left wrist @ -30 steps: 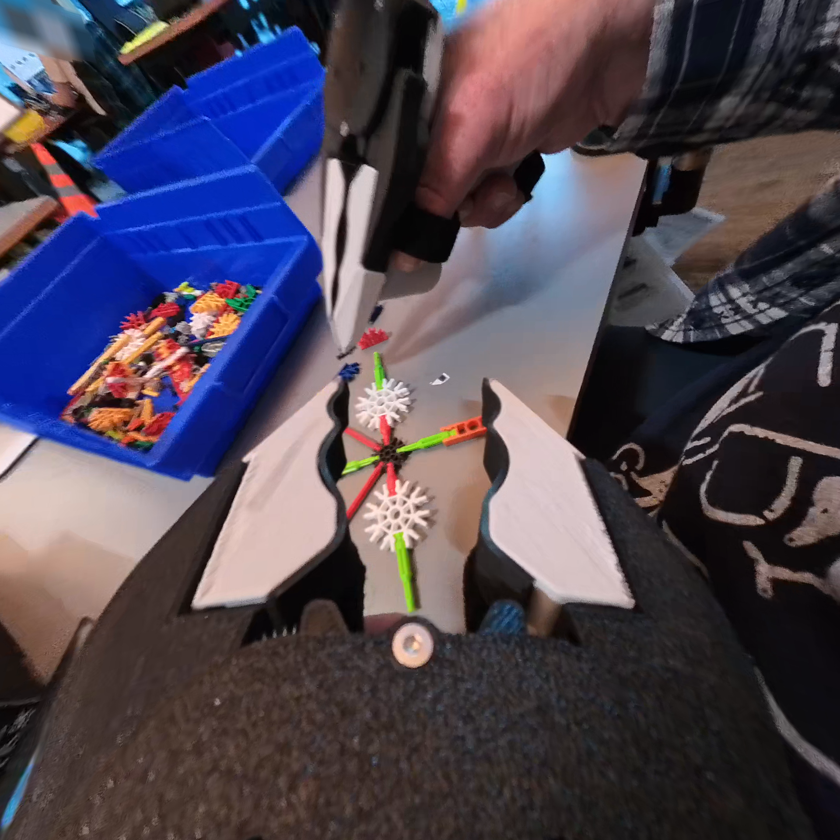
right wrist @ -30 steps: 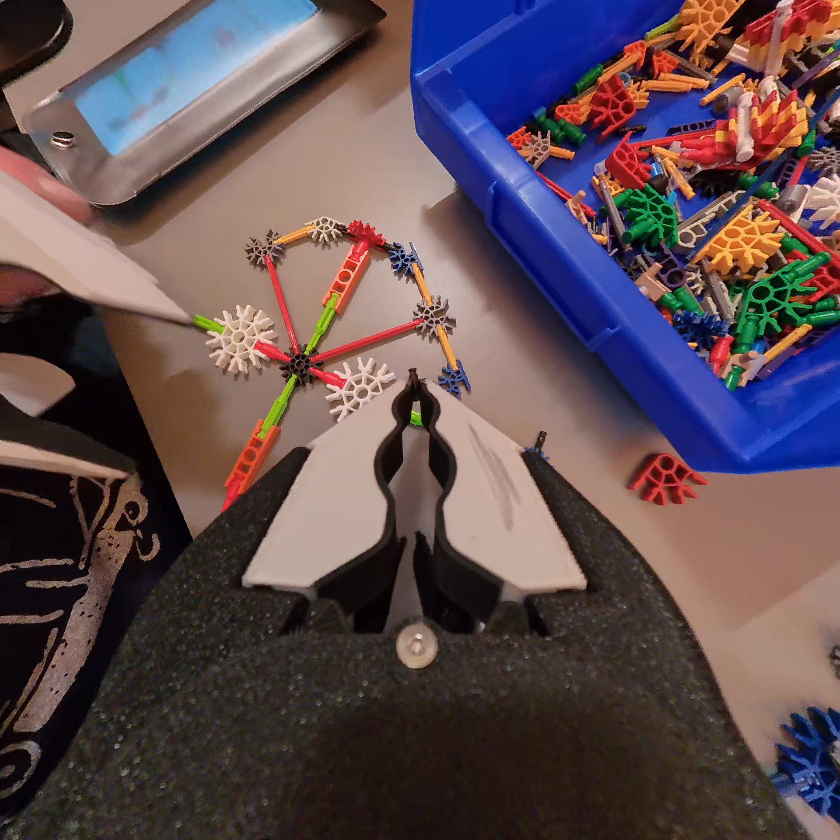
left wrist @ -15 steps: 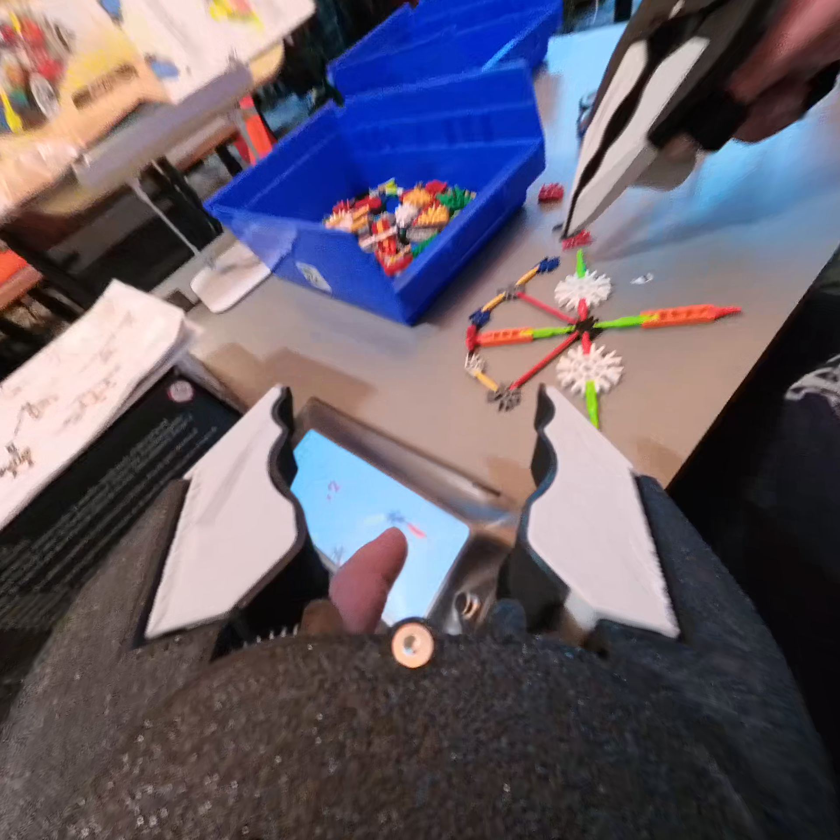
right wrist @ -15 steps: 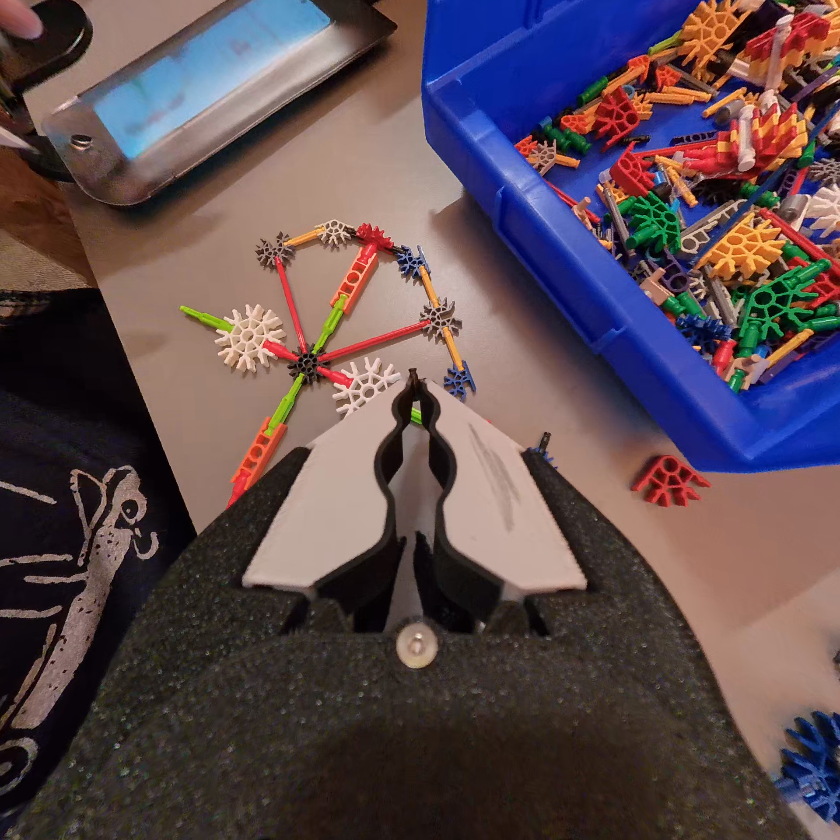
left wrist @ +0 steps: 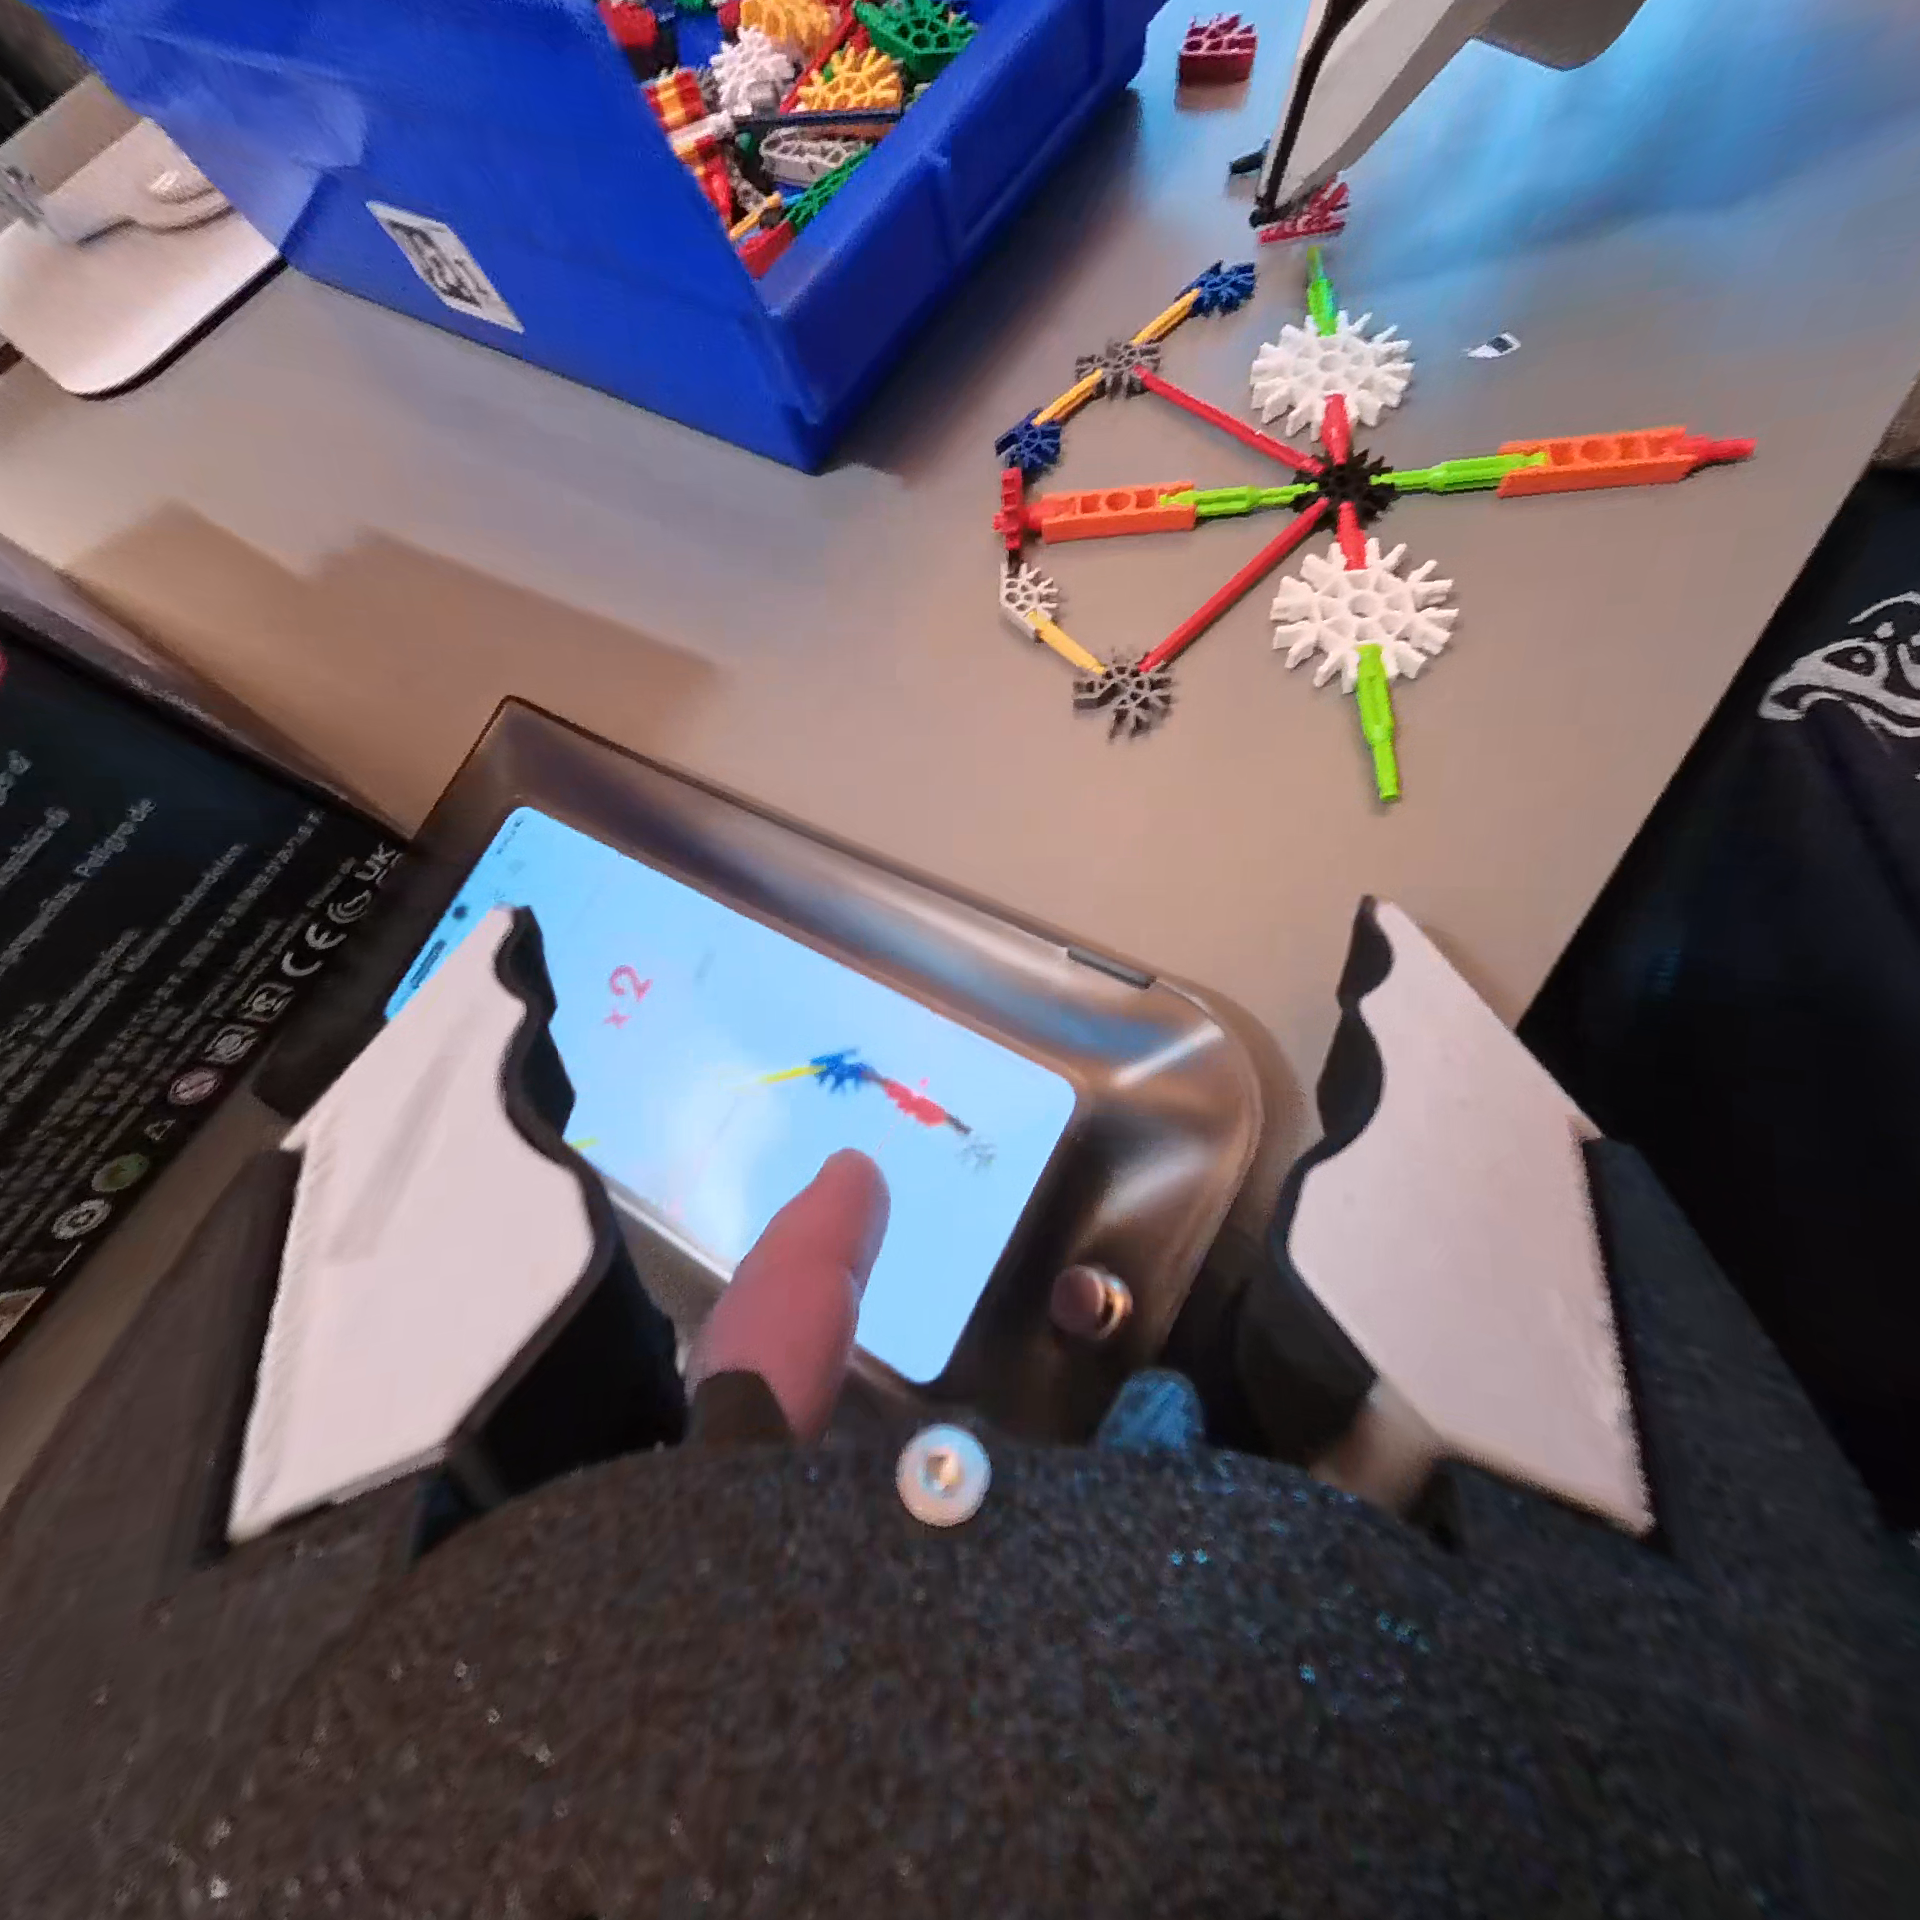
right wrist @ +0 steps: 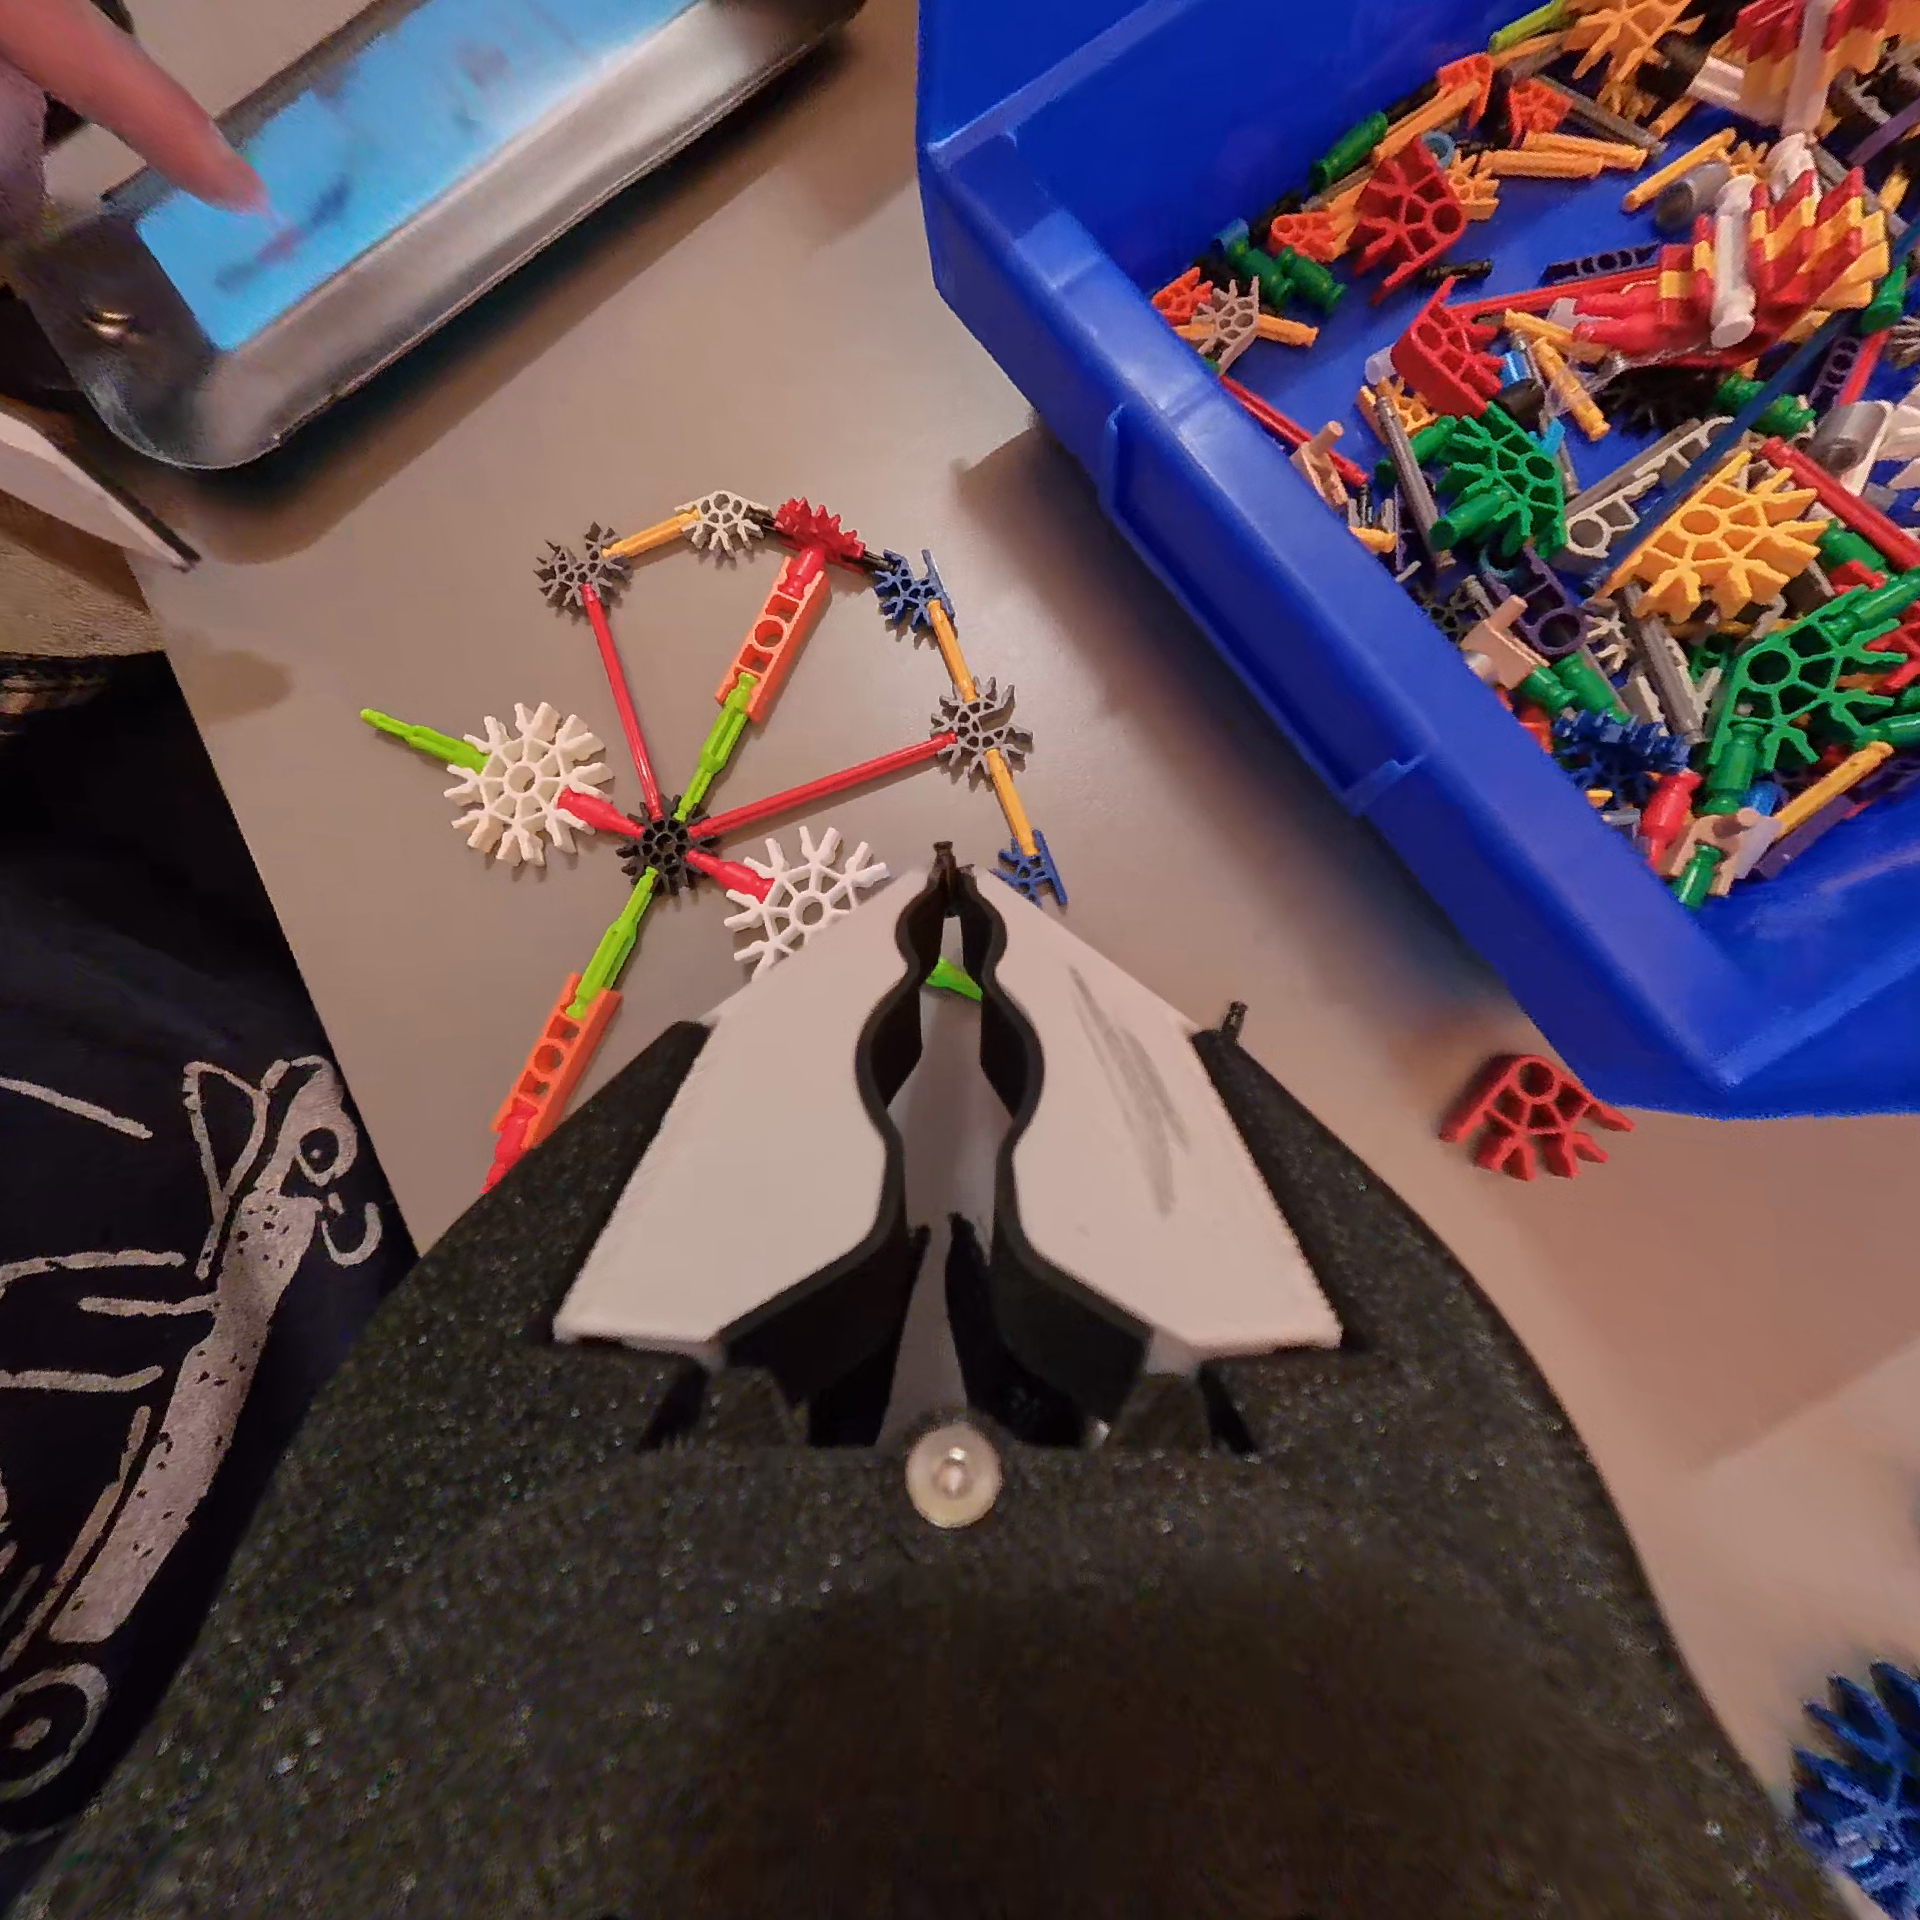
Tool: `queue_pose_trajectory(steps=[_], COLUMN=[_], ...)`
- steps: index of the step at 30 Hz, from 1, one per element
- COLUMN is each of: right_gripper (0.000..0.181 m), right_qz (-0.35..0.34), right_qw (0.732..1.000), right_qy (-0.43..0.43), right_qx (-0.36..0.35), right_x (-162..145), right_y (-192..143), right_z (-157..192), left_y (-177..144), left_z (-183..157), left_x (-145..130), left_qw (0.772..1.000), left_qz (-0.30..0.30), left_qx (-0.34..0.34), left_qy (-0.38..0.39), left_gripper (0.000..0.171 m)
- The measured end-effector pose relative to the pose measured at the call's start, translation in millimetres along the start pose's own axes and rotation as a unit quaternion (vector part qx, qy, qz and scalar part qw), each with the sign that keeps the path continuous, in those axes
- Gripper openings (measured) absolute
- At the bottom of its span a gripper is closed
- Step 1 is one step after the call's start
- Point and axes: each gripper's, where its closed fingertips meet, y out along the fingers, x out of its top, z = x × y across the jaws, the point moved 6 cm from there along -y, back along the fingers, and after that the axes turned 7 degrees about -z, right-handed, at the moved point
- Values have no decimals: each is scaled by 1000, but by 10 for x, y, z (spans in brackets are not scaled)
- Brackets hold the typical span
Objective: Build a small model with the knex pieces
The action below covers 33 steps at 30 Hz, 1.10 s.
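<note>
**Left tongs spread over the phone, right tongs pinched by the spoked model**

Your left gripper (left wrist: 935, 935) hangs above a phone (left wrist: 727, 1091) with a lit pale-blue screen, which sits in a shiny metal holder (left wrist: 1174, 1081) on the grey table (left wrist: 623, 540). Its two white fingers stand wide apart with nothing between them but the screen below. A fingertip (left wrist: 821, 1236) reaches out from under the gripper body and touches the screen. A black printed box (left wrist: 135, 987) lies just left of the holder.

Your right gripper (right wrist: 943, 883) has its fingers pressed together at the tips. A tiny dark bit shows at the very tip; you cannot tell what it is. The tips sit just beside one white snowflake connector (right wrist: 805, 899) of the flat spoked model (right wrist: 665, 831), and the gripper's fingers cover part of a green rod (right wrist: 951, 979) there.

The model lies on the table between the phone holder and a blue bin (right wrist: 1299, 582): red, green and orange spokes run out from a black hub, with yellow rods and small grey and blue connectors forming an arc on the bin's side. The bin is heaped with loose coloured rods and connectors. A red connector (right wrist: 1527, 1117) lies alone on the table just outside the bin's near wall, to the right of your right gripper. A blue toothed piece (right wrist: 1860, 1808) shows at the lower right edge.
</note>
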Motion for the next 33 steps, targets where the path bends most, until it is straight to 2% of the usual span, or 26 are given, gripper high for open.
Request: queue_pose_trajectory(steps=[8,22,28,33], right_gripper=[1,1,1,1], right_qz=[9,14,32,39], right_qw=[1000,1000,999,999], right_qy=[4,12,32,26], right_qx=[-3,-9,-12,-14], right_x=[3,41,-32,-39], right_y=[37,21,-25,-9], right_z=[-62,-106,-125,-102], left_y=[-46,-69,-138,47], left_z=[58,60,-54,-425], left_x=[-38,-21,252,628], left_qw=[1000,1000,998,992], left_qz=[-10,-17,-64,-106], left_qx=[4,8,0,-56], left_qy=[-19,-5,20,38], left_gripper=[145,146,141,132])
